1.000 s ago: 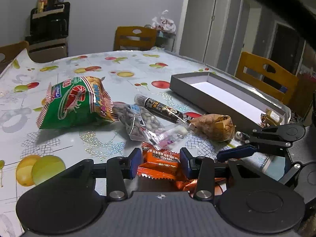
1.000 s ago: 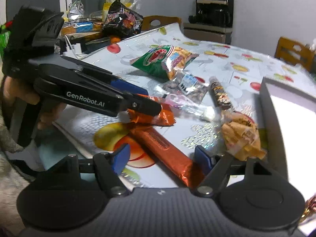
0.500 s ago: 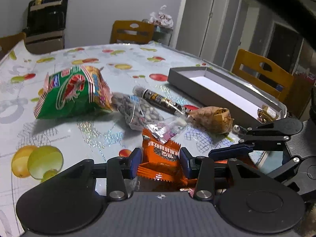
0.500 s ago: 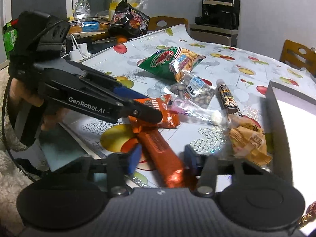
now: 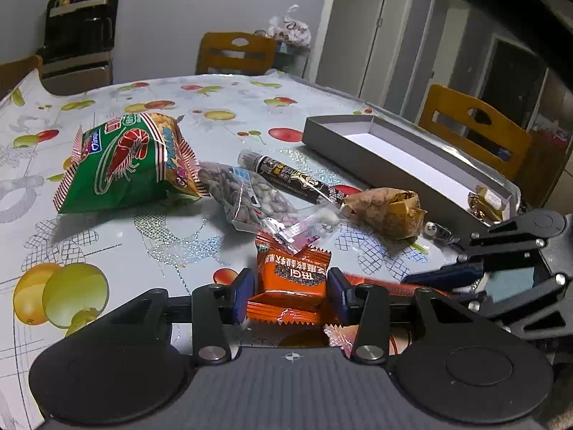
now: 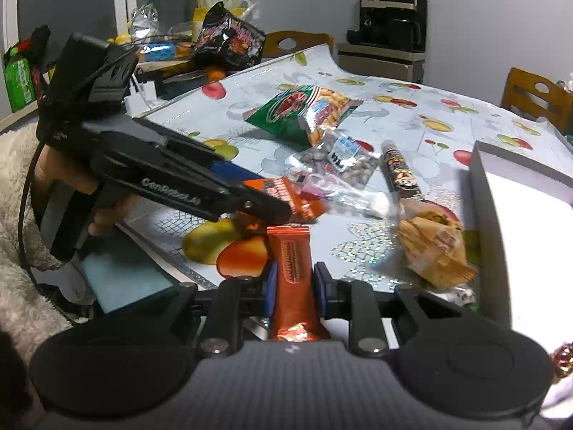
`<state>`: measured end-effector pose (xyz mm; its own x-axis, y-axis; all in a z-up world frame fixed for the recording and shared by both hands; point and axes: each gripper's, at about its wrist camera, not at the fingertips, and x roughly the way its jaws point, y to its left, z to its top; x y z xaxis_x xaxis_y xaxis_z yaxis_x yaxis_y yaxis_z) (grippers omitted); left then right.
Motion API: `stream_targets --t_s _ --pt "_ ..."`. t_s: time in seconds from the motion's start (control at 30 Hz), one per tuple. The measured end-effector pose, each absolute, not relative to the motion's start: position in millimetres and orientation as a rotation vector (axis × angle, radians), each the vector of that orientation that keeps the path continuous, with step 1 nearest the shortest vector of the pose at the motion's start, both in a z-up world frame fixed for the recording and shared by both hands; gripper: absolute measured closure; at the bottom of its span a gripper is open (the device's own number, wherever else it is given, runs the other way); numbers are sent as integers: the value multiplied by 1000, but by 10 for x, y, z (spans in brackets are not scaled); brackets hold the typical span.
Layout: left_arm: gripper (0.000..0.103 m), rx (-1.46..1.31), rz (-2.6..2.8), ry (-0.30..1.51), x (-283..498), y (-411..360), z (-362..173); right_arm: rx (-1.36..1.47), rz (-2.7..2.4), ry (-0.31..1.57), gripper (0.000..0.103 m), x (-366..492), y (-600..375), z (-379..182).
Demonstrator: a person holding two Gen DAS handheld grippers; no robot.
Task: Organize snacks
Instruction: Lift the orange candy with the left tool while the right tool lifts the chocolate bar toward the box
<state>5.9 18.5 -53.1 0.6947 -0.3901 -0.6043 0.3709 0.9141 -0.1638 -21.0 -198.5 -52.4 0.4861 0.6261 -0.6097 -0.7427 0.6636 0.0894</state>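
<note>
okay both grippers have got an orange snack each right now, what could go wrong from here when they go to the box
1. The left gripper pinches the orange packet while a clear candy wrapper lies over its far end; lifting may drag that wrapper along.
2. The right gripper, whose jaws have just closed, holds the long orange bar near one end, so the free end may sag or swing.
3. The two grippers sit close together; carrying both to the grey box at once risks a collision.

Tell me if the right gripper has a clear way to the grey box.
Probably yes. The right gripper, shut on the long orange bar, has the grey box close on its right; only the tan snack bag lies near that path.
</note>
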Motion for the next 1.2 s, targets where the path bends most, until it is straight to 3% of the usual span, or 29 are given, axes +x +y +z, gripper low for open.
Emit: stream_targets --t_s 0.2,0.23,0.4,0.43,0.5,0.57,0.67,1.07,1.2 --pt "63 12 -459 581 -119 240 -347 -120 803 613 82 -178 -2143 -463" --pt "91 17 -457 564 -142 249 -302 -105 797 606 82 -166 -2167 -451" --pt "91 29 -444 568 -121 245 -237 -76 770 580 82 -87 -2207 -391" --pt "90 25 -442 579 -111 250 -253 -77 770 581 82 -76 -2203 -385" --pt "76 14 -445 602 -106 265 -285 -80 771 581 82 -70 -2191 -381" --pt "49 25 -445 604 -128 263 -314 -88 774 581 82 -96 -2184 -379" --pt "37 42 -446 606 -129 270 -365 -95 777 581 82 -122 -2169 -382" --pt "37 50 -452 671 -89 301 -578 -81 774 575 82 -127 -2179 -351" --pt "45 102 -444 663 -100 239 -583 -74 767 571 82 -119 -2182 -330"
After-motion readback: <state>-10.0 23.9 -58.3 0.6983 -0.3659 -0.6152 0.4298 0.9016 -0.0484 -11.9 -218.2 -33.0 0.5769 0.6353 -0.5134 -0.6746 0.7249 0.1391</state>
